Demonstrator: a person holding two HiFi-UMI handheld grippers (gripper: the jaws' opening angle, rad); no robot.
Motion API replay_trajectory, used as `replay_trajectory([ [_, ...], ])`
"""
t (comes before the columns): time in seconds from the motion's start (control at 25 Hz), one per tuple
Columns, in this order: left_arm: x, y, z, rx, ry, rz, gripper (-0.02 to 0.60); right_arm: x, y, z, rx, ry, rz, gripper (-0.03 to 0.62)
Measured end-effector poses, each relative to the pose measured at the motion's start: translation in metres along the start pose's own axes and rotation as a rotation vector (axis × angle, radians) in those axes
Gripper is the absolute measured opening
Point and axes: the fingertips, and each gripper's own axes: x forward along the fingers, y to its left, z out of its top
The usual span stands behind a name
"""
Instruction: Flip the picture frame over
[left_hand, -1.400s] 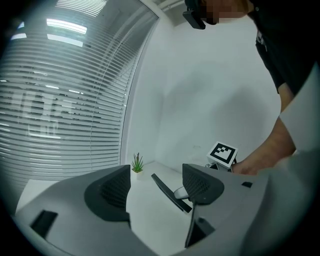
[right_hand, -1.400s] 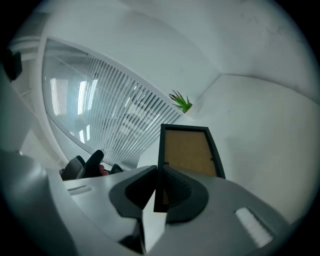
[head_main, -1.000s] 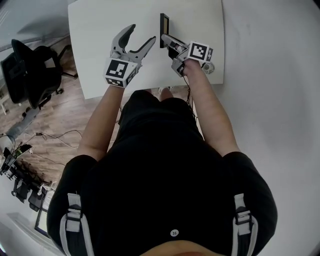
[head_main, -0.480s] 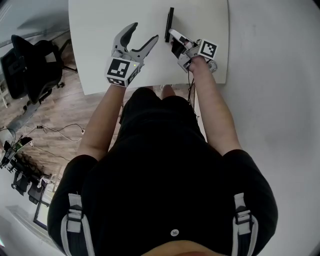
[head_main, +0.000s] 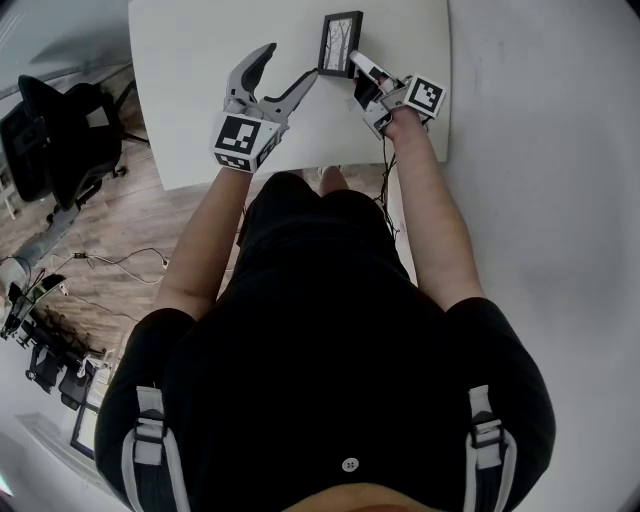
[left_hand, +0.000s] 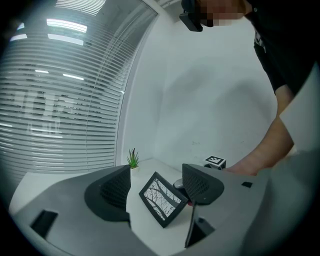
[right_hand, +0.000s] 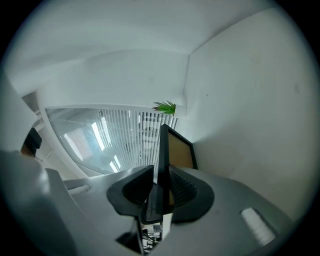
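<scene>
The black rectangular picture frame with a bare-tree print is near the far edge of the white bench. It is tilted, with its printed face turned up toward the person. Its right edge sits between the pads of the right tongs, which touch it on both sides while the jaws are opening. The left tongs hover just left of the frame, spread wide, holding nothing. A small green plant stands farther back.

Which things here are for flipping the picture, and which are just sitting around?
For the job: picture frame; right gripper, jaws opening with the frame between them; left gripper, open.
Just lying about: little plant; office chair.
</scene>
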Motion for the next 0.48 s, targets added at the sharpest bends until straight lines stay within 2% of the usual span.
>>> replay_trajectory([
  [0.16,0.004,-0.006,0.001,0.008,0.003,-0.009,0.327,-0.01,-0.007,0.01,-0.056,-0.012,-0.061,0.079],
  [0.36,0.004,-0.008,0.0,0.008,0.007,-0.008,0.327,-0.016,-0.015,0.017,-0.219,0.025,-0.196,0.085],
  [0.4,0.004,-0.008,0.0,0.008,0.008,-0.008,0.326,-0.017,-0.02,0.019,-0.256,0.034,-0.241,0.113],
  [0.48,0.005,-0.01,0.002,0.008,0.008,-0.008,0.325,-0.023,-0.03,0.027,-0.365,0.051,-0.372,0.276],
])
